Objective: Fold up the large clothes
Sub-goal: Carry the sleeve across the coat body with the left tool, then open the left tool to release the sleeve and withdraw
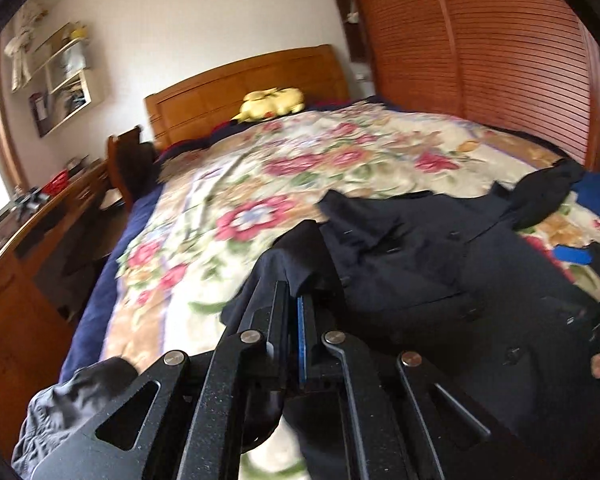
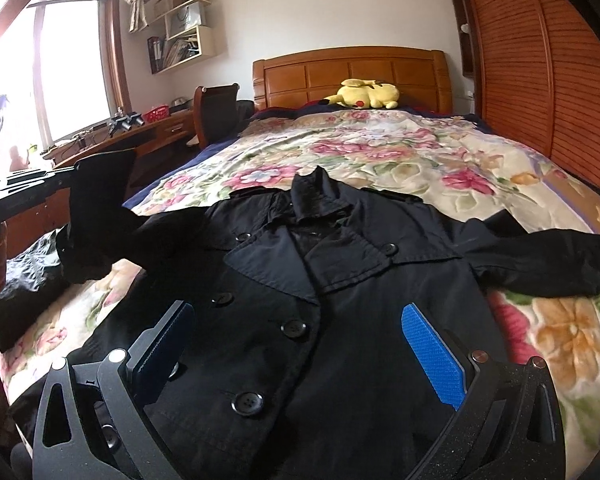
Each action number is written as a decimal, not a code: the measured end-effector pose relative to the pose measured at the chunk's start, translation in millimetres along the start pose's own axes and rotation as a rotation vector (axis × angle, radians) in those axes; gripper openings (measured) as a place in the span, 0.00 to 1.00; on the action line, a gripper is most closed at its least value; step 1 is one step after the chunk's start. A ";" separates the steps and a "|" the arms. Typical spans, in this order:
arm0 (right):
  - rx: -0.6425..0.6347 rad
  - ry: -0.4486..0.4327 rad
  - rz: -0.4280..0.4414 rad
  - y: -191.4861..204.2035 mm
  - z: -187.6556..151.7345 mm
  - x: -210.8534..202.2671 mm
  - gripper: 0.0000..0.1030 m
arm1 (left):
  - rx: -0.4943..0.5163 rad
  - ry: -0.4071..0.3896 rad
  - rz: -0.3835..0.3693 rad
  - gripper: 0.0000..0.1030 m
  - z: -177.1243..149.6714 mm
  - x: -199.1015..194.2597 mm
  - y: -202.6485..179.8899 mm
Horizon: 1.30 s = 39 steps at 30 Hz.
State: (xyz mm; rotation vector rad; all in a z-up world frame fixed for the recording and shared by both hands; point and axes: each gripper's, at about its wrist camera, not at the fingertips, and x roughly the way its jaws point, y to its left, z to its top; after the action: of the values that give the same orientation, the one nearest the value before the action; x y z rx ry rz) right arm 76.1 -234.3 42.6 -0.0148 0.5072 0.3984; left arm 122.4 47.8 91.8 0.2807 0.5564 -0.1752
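Fingers first: the left gripper (image 1: 296, 304) is clamped tight on a sleeve (image 1: 288, 268) of the black double-breasted coat (image 2: 320, 320), with the dark fabric bunched up between its blue pads. From the right wrist view you can see that sleeve (image 2: 96, 216) lifted up off the bed at the left, hanging from the left gripper (image 2: 80, 172). The right gripper (image 2: 300, 352) is spread wide with nothing between its fingers, hovering over the front of the coat near the lower buttons; I can't tell if it touches the cloth.

Coat is lying face up on the floral blanket (image 2: 420, 160), collar toward the wooden headboard (image 2: 352, 68), other sleeve (image 2: 540, 264) stretched out flat to the right.

Containers: a white wall shelf unit (image 2: 188, 36) holds binders and what look like papers, too blurry to say more. A small red basket (image 2: 156, 114) sits on the wooden desk (image 2: 156, 132) by the window, contents not clear. A yellow plush toy (image 2: 364, 94) rests against the headboard.
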 end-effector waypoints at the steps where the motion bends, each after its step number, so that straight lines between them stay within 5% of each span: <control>1: 0.001 -0.001 -0.002 -0.8 -0.6 -1.1 1.00 | 0.007 -0.002 -0.015 0.04 3.6 -0.4 -8.5; 7: -0.007 -0.004 -0.010 -2.6 -1.1 -9.0 1.00 | -0.003 0.005 -0.072 0.10 4.1 -2.3 -42.8; 11: 0.002 0.000 -0.014 -7.6 -1.6 -10.6 1.00 | -0.022 0.006 -0.116 0.40 -8.1 -2.3 -56.7; 13: 0.006 0.003 -0.018 -9.6 -2.1 -11.2 1.00 | -0.019 0.001 -0.131 0.44 -17.8 -4.2 -62.3; 17: 0.009 0.007 -0.024 -11.8 -2.0 -13.3 1.00 | -0.019 0.006 -0.127 0.78 -29.5 -8.8 -70.8; 25: 0.000 0.012 -0.015 -9.3 -0.2 -12.2 1.00 | -0.136 0.013 -0.176 0.81 -68.1 -27.1 -56.6; 39: -0.056 0.036 0.086 20.1 2.4 2.6 1.00 | -0.264 0.019 -0.111 0.83 -131.6 -30.6 -10.5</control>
State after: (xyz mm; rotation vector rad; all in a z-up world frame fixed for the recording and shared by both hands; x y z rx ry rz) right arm 71.7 -214.6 45.2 -0.0542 0.5334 0.4968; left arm 29.2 81.2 -0.8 -0.0052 0.6074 -0.2045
